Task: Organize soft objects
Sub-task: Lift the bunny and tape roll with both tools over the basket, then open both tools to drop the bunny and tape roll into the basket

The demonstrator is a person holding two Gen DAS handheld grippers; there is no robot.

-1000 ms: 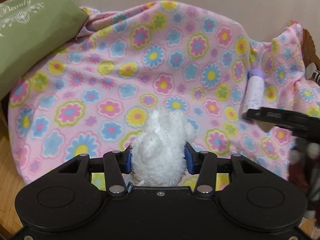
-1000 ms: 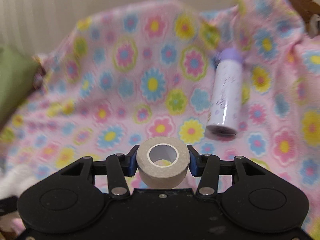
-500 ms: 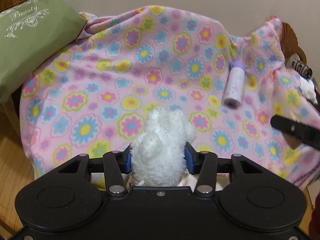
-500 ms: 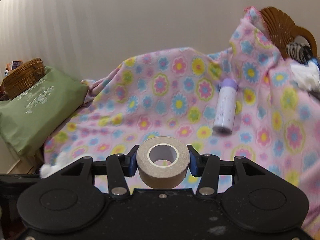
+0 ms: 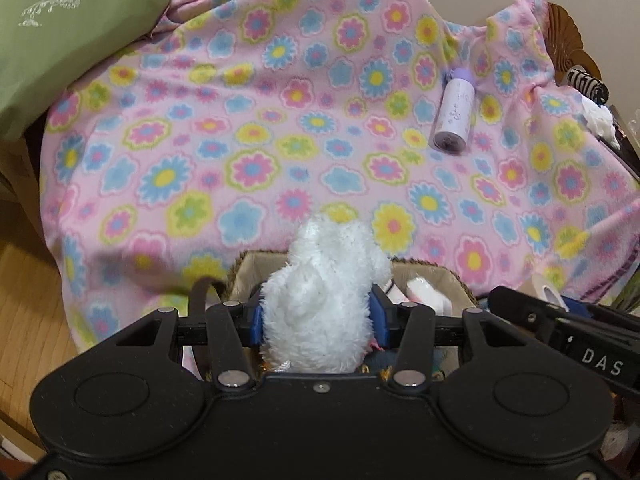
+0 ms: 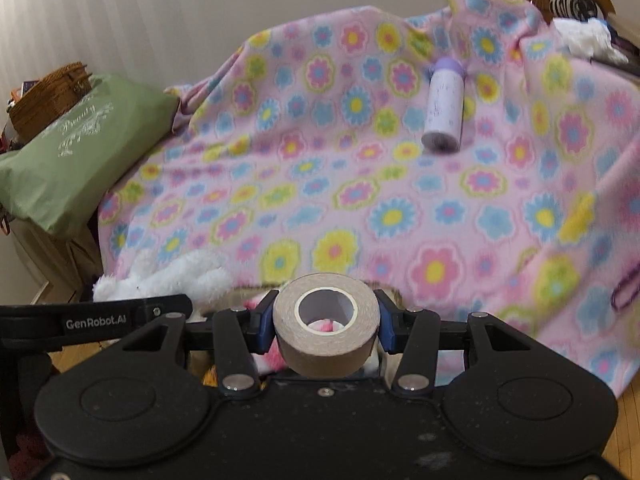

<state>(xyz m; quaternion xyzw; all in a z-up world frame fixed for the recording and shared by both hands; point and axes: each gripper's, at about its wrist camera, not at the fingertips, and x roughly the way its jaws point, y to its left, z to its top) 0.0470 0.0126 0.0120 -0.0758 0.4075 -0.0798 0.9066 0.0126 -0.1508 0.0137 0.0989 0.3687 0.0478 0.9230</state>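
The left gripper (image 5: 318, 318) is angled downward above a lined basket (image 5: 436, 276) and is clamped on a white plush toy (image 5: 324, 300), which is pinched between the blue pads. The right gripper (image 6: 325, 322) is tilted down alike, just beside the left one (its black body shows at the lower left), and is closed on a roll of tan tape (image 6: 326, 330). A white and lilac bottle (image 5: 454, 118) is laid on the flowered blanket (image 5: 248, 132), near a green pillow (image 5: 52, 40).
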